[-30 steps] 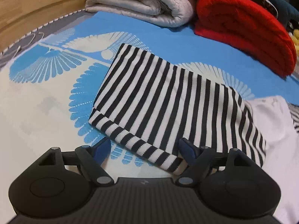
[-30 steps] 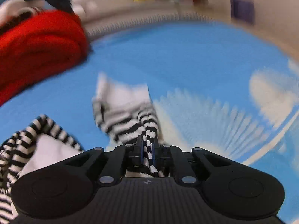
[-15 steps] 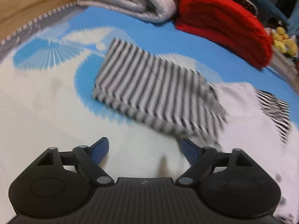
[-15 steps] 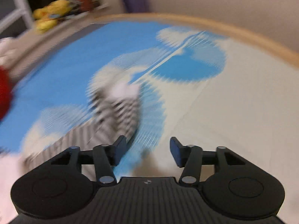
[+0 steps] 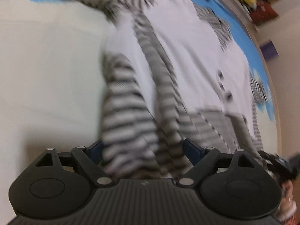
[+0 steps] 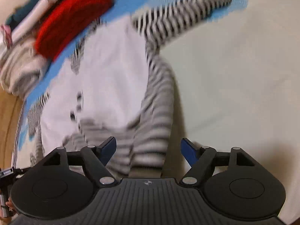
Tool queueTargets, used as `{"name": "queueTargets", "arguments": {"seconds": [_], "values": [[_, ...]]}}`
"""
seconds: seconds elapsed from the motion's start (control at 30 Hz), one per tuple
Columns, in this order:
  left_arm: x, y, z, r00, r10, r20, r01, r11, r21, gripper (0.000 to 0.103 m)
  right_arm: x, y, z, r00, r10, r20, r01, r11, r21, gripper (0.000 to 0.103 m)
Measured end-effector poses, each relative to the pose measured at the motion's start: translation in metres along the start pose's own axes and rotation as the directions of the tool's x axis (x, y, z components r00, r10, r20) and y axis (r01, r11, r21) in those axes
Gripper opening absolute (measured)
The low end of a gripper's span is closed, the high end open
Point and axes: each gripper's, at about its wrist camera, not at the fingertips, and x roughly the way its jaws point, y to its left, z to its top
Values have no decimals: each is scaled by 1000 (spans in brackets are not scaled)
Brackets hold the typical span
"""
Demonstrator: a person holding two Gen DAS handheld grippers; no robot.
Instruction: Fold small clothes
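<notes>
While both views are blurred, the white garment with striped sleeves (image 6: 105,71) lies spread on the blue-and-cream mat (image 6: 234,75). Over its near hem the right claw (image 6: 148,152), jaws just opened, and left claw (image 5: 144,150) stand apart, gripping nothing.

Both wrist cameras are looking steeply down, close above the white garment (image 5: 187,56) with striped sleeves. They are facing it from opposite sides, sharing its buttoned front (image 6: 105,78).

White garment (image 5: 183,43) with black-striped sleeves (image 6: 157,112) lies spread flat, blurred
</notes>
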Motion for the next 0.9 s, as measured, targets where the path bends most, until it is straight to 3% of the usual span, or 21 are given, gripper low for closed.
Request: {"name": "queueTargets", "arguments": {"seconds": [0.07, 0.1, 0.13, 0.17, 0.2, 0.27, 0.33, 0.43, 0.5, 0.57, 0.67, 0.73, 0.77, 0.8, 0.83, 0.9], "values": [[5, -14, -7, 999, 34, -8, -34, 998, 52, 87, 11, 8, -3, 998, -8, -61, 7, 1000, -20, 73], [6, -22, -10, 997, 77, 10, -77, 993, 84, 68, 9, 12, -4, 999, -14, -49, 13, 1000, -28, 54], [7, -28, -11, 994, 110, 22, -111, 988, 103, 19, 7, 17, -3, 999, -6, -46, 5, 1000, -23, 42], [5, -29, -13, 992, 125, 22, -127, 987, 100, 5, 6, 22, -2, 999, -2, -55, 1, 1000, -18, 21], [-1, -27, -12, 991, 133, 30, -134, 989, 68, 6, 4, 31, -2, 998, -10, -56, 7, 999, -42, 13], [-18, -22, -12, 983, 174, 65, -178, 982, 64, 6, -9, 48, -2, 999, -28, -22, 25, 993, -119, 9], [-42, -17, -20, 963, 248, 109, -257, 963, 79, 5, -32, 58, -2, 1000, 9, 4, -8, 988, -152, 8], [-79, -4, -45, 970, 218, 108, -224, 973, 48, 5, -71, 63, -10, 999, 34, 24, -28, 976, -215, 7], [-92, -8, -71, 969, 225, 107, -235, 967, 95, 5, -97, 60, -30, 999, 47, -3, -46, 968, -248, 7], [-87, -4, -90, 970, 232, 66, -239, 965, 112, 5, -100, 55, -46, 999, 20, -33, -28, 963, -270, 7], [-57, 12, -97, 961, 275, 13, -275, 959, 72, 8, -70, 40, -56, 992, -74, -103, 45, 964, -264, 11], [-47, 14, -95, 946, 323, -6, -322, 944, 77, 36, -46, 32, -55, 976, -169, -138, 131, 960, -249, 17], [-48, 13, -95, 939, 345, 4, -344, 935, 86, 44, -41, 30, -55, 969, -208, -137, 169, 953, -252, 27], [-54, 13, -96, 935, 354, 24, -354, 930, 99, 59, -42, 29, -55, 967, -219, -132, 179, 947, -265, 39], [-63, 13, -97, 933, 356, 55, -361, 926, 110, 73, -48, 29, -55, 968, -222, -117, 181, 942, -283, 44], [-77, 15, -97, 929, 354, 110, -366, 924, 110, 85, -68, 30, -56, 973, -218, -78, 185, 935, -303, 58]]}}
